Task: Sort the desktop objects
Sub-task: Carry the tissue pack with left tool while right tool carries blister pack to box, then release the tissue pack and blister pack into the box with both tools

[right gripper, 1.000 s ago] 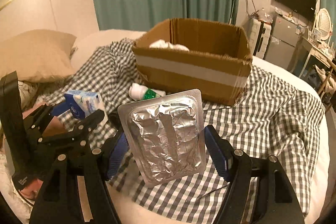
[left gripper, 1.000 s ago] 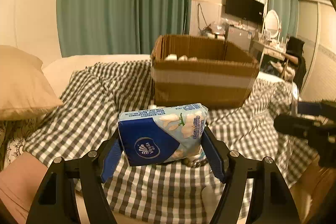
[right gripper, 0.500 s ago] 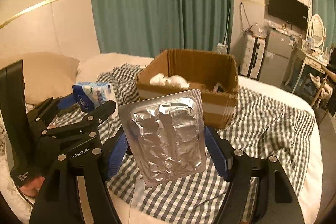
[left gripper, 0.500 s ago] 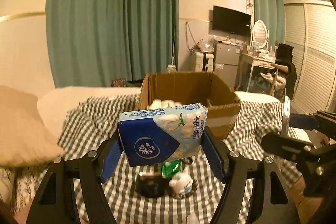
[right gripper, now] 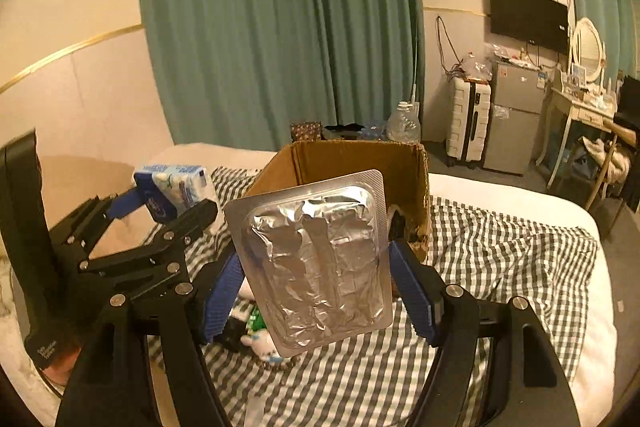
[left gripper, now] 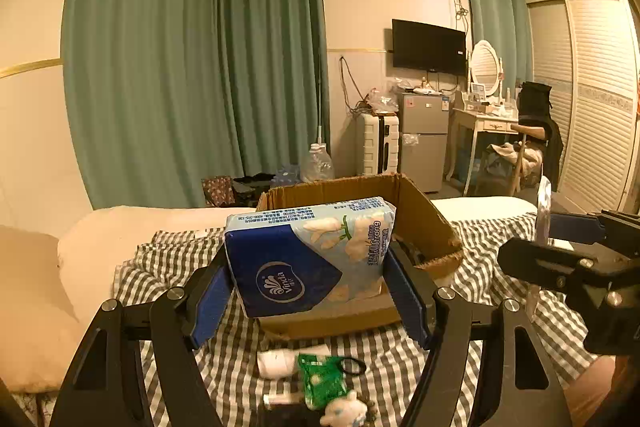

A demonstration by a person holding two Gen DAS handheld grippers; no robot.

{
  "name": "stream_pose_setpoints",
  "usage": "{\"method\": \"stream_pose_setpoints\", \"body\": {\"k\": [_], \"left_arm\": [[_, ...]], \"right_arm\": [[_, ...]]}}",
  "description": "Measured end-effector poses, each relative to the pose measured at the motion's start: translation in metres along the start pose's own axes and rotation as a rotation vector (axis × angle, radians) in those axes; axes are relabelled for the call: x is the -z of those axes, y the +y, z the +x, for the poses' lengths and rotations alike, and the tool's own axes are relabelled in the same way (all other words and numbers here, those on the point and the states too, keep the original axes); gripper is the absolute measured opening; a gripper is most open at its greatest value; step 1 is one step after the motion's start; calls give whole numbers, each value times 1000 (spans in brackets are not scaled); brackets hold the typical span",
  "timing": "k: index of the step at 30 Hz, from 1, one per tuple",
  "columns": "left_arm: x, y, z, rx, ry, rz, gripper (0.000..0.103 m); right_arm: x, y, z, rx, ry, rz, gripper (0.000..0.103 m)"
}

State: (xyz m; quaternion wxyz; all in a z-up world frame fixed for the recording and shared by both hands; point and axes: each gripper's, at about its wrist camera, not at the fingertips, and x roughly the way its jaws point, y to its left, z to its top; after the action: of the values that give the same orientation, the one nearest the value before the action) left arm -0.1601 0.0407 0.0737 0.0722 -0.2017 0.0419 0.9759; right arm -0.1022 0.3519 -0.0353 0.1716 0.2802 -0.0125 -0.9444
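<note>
Here, in the left wrist view, the left tool (left gripper: 308, 291) clamps a blue tissue pack (left gripper: 308, 255) in the air before the cardboard box (left gripper: 424, 223) at 12 o'clock; a green packet (left gripper: 322, 379) lies on the checked bed cover (left gripper: 480, 239) at 6 o'clock. In the right wrist view, the right tool (right gripper: 314, 283) grips a foil blister sheet (right gripper: 316, 259), the box behind at 12 o'clock, the left tool at 9 o'clock.

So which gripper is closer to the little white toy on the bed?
Probably left. The left gripper hangs just above the white toy; the right gripper is off to the side.
</note>
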Motion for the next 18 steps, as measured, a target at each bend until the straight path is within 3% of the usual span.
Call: {"method": "stream_pose_setpoints", "body": {"k": [13, 18], "left_arm": [[-10, 10, 92, -12, 19, -37, 73], [-5, 13, 123, -24, 34, -36, 73]], "right_arm": [[-32, -39, 92, 12, -20, 75, 71], [-37, -57, 137, 31, 20, 119, 71]]}}
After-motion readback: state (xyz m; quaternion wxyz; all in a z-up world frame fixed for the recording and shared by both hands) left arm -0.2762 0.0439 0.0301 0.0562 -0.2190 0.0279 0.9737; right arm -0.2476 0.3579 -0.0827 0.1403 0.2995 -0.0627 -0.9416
